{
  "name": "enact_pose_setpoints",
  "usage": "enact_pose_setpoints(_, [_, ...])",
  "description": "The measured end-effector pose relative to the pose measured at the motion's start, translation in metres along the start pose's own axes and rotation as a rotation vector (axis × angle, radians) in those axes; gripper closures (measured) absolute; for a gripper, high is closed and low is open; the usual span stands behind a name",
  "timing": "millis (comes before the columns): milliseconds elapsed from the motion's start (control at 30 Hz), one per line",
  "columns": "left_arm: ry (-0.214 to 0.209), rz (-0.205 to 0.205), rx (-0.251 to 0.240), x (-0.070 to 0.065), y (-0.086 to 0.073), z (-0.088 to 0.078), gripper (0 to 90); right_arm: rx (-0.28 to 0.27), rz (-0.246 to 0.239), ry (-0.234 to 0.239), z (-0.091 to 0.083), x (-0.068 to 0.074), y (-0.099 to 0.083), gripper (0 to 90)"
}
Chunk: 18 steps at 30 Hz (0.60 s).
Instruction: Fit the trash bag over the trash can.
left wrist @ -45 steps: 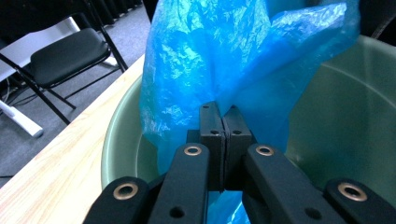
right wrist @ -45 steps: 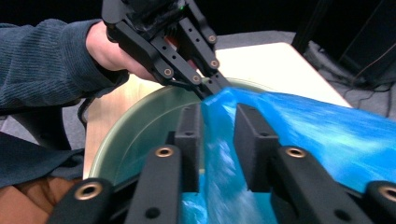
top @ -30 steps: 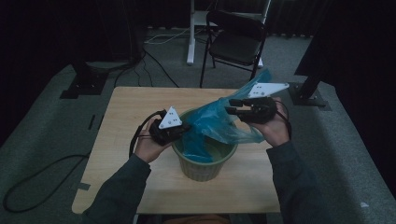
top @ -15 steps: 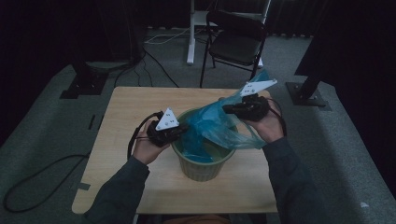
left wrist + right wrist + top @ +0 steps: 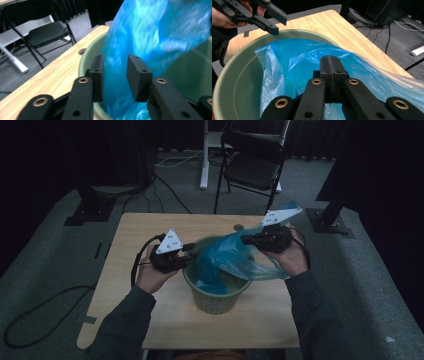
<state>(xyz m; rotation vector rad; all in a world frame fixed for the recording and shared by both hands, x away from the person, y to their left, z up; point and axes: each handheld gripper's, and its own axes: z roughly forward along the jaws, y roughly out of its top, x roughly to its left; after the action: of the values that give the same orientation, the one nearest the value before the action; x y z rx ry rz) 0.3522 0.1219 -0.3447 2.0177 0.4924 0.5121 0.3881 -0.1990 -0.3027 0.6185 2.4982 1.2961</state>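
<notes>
Between the parted pads of the left gripper [image 5: 115, 75], whose jaws have just been opening, hangs the blue bag [image 5: 150, 47] (unpinched). The right gripper [image 5: 332, 67] is clamped on its film above the green bin [image 5: 234, 82].

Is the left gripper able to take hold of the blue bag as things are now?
Probably yes. The left gripper has just been opening, and the blue bag already hangs between its jaws above the green bin; nothing stands between them.
</notes>
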Motion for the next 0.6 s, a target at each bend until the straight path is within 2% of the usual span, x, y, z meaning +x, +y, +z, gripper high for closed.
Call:
enact_pose_setpoints(167, [-0.063, 0.031, -0.02, -0.009, 0.022, 0.006, 58.3, 0.006, -0.017, 0.016, 0.005, 0.005, 0.004, 90.0])
enact_pose_setpoints(233, [-0.095, 0.028, -0.028, -0.013, 0.03, 0.01, 53.6, 0.005, -0.02, 0.02, 0.007, 0.007, 0.005, 90.0])
enact_pose_setpoints(333, [-0.092, 0.032, -0.018, -0.018, 0.04, 0.02, 49.7, 0.006, -0.03, 0.033, 0.01, 0.01, 0.007, 90.0])
enact_pose_setpoints(400, [-0.074, 0.047, 0.016, -0.022, 0.043, 0.028, 48.9, 0.007, -0.038, 0.044, 0.012, 0.013, 0.008, 90.0])
enact_pose_setpoints(467, [-0.046, 0.055, 0.063, -0.024, 0.045, 0.036, 52.6, 0.009, -0.047, 0.05, 0.014, 0.015, 0.008, 90.0])
enact_pose_setpoints(533, [-0.045, 0.072, 0.082, -0.026, 0.044, 0.041, 64.7, 0.011, -0.053, 0.053, 0.014, 0.016, 0.008, 90.0])
enact_pose_setpoints(600, [-0.045, 0.082, 0.08, -0.028, 0.043, 0.041, 75.4, 0.015, -0.053, 0.052, 0.012, 0.017, 0.007, 90.0])
